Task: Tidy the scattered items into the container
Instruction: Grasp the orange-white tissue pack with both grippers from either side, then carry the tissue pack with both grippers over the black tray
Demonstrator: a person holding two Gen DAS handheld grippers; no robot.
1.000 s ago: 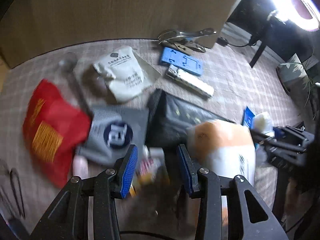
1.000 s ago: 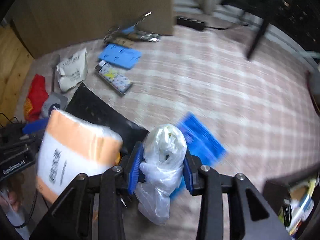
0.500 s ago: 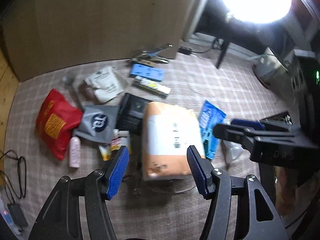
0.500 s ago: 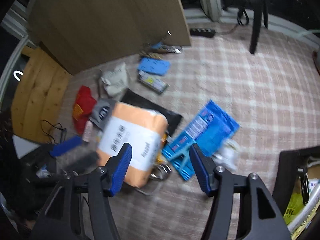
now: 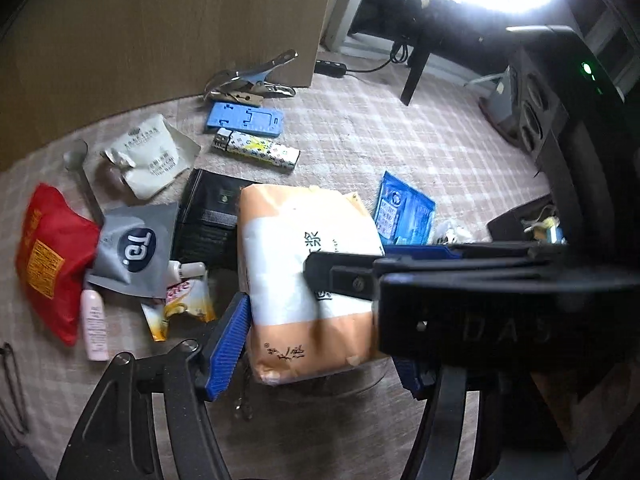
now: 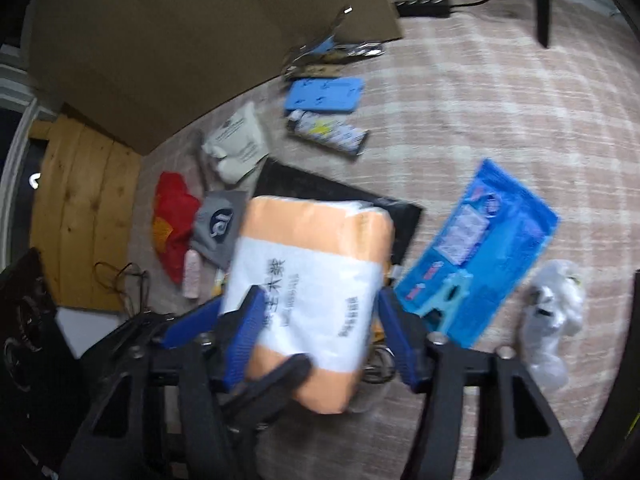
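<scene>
Hovering over a checked rug (image 5: pixel 400 136), the left hand-held gripper (image 5: pixel 316 344) had jaws spread and opening, nothing pinched; an orange-and-white pack (image 5: pixel 308 272) lay below between the blue pads, untouched by them. The right hand-held gripper (image 6: pixel 320 340) crossed the left view as a dark bar; its jaws were closing yet released, framing the same pack (image 6: pixel 312 292) without visible contact. Left of the pack lay a pink tube (image 5: pixel 94 326), a yellow sachet (image 5: pixel 184 308), a grey pouch (image 5: pixel 132 248) and a red bag (image 5: pixel 52 256). Behind the pack sat a black pouch (image 5: pixel 208 216). A blue packet (image 6: pixel 480 256) lay to its right, a crumpled clear bag (image 6: pixel 554 312) just beyond. Farther off: a white sachet (image 5: pixel 148 156), a patterned tube (image 5: pixel 258 150), a blue plate (image 5: pixel 244 118), metal clips (image 5: pixel 252 78), then a brown board (image 5: pixel 160 20). No container could be told for certain.
</scene>
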